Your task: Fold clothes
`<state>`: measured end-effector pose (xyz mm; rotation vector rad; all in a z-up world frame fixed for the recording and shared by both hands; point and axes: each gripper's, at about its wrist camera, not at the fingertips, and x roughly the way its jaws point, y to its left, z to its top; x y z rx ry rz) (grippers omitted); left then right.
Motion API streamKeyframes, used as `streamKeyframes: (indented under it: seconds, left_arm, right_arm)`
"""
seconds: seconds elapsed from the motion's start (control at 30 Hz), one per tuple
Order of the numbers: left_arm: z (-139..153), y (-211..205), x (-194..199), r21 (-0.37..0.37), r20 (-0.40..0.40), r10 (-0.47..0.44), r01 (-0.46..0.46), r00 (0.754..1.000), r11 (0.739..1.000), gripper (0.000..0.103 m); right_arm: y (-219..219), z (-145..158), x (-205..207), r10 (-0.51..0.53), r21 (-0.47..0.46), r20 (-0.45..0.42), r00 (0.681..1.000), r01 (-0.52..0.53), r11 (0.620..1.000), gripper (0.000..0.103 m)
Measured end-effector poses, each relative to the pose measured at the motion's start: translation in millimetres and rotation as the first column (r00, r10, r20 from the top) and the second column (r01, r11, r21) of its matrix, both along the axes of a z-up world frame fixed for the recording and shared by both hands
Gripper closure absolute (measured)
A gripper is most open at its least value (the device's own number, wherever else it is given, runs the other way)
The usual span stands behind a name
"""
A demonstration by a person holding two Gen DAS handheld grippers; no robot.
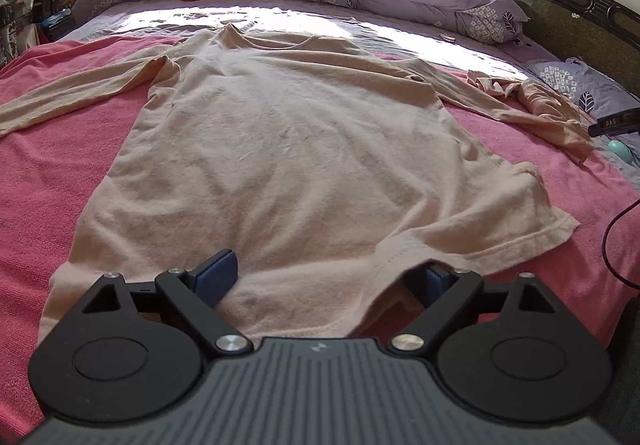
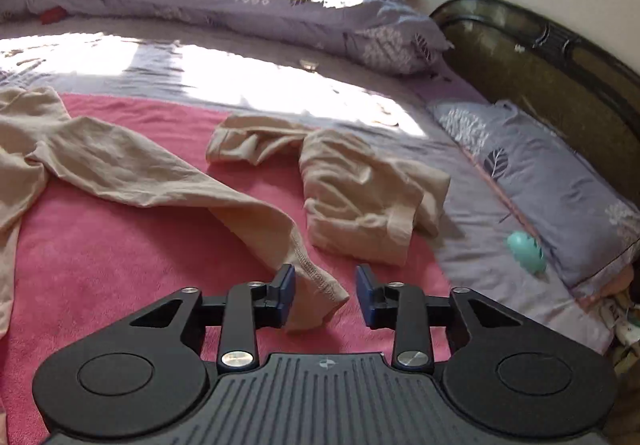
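Beige shirt [image 1: 280,149] flat on pink blanket [image 1: 60,165], no containers

Window sunlight glares across the bed [image 1: 400,21]; right view blurred.

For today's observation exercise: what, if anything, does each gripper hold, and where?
Nothing. The left gripper stands open over the beige long-sleeved shirt's hem; the right gripper open around its sleeve cuff.

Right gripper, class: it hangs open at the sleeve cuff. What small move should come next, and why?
Probably close the right gripper on the cuff: the shirt lies spread flat on the pink blanket, this sleeve stretches outward, and the cuff sits between the jaws, ungripped.
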<state>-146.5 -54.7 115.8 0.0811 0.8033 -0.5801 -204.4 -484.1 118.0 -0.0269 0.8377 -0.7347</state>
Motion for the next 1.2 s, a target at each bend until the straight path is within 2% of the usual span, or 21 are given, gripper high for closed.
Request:
streamKeyframes:
  seconds: [0.03,0.07,0.17,0.23,0.37,0.4,0.5,0.63,0.73,0.87,0.97,1.1,1.2]
  left_arm:
    - [2.9,3.6,-2.1,0.004,-0.001,0.004,-0.004,1.000,1.000,0.012]
    - [5.7,8.3,-5.4,0.013,0.006,0.009,-0.009,1.000,1.000,0.012]
    - [13.5,27.7,-19.6,0.063,0.051,0.025,-0.028,0.998,0.998,0.012]
    - [14.9,40.7,-28.6,0.134,0.094,0.044,-0.057,0.995,0.989,0.012]
    - [11.0,63.2,-38.7,0.281,0.161,0.084,-0.127,0.983,0.951,0.011]
    - [9.9,67.8,-38.9,0.294,0.167,0.101,-0.147,0.981,0.945,0.011]
    - [9.9,78.6,-35.1,0.267,0.150,0.162,-0.198,0.975,0.943,0.011]
    - [9.1,82.4,-35.3,0.262,0.150,0.197,-0.231,0.969,0.937,0.011]
    - [8.3,81.4,-36.5,0.270,0.157,0.192,-0.229,0.969,0.935,0.011]
    - [6.0,82.3,-35.2,0.266,0.152,0.197,-0.232,0.969,0.936,0.009]
    - [5.4,82.8,-35.7,0.262,0.148,0.201,-0.235,0.968,0.936,0.009]
    - [4.8,82.2,-35.5,0.265,0.147,0.202,-0.236,0.968,0.935,0.009]
    - [4.3,81.6,-35.4,0.267,0.147,0.202,-0.236,0.968,0.934,0.009]
  right_arm:
    - [6.1,-8.4,-8.9,0.000,0.032,0.013,1.000,-0.001,0.999,0.041]
    - [14.1,-13.2,-18.9,0.021,0.058,0.034,0.999,-0.023,0.998,0.037]
    - [50.1,-19.0,-49.6,0.160,0.114,0.095,0.983,-0.171,0.979,0.029]
    - [80.6,-19.9,-67.9,0.286,0.129,0.121,0.951,-0.301,0.945,0.026]
    - [153.9,-21.9,-79.3,0.525,0.027,0.081,0.847,-0.529,0.848,0.023]
    - [168.0,-24.4,-76.3,0.548,-0.032,0.053,0.835,-0.547,0.836,0.021]
    - [206.3,-32.0,-66.9,0.595,-0.193,-0.033,0.803,-0.590,0.784,0.016]
    - [219.7,-40.1,-49.4,0.569,-0.294,-0.078,0.819,-0.564,0.772,0.016]
    - [213.5,-34.8,-49.7,0.535,-0.333,-0.028,0.845,-0.512,0.792,0.016]
    - [201.8,-37.0,-55.0,0.489,-0.308,-0.018,0.872,-0.470,0.827,0.016]
    - [202.7,-44.3,-58.7,0.506,-0.292,-0.038,0.862,-0.494,0.819,0.016]
    - [218.2,-47.8,-58.1,0.548,-0.319,-0.029,0.836,-0.527,0.788,0.016]
    - [224.7,-49.4,-48.4,0.551,-0.355,-0.008,0.834,-0.517,0.778,0.015]
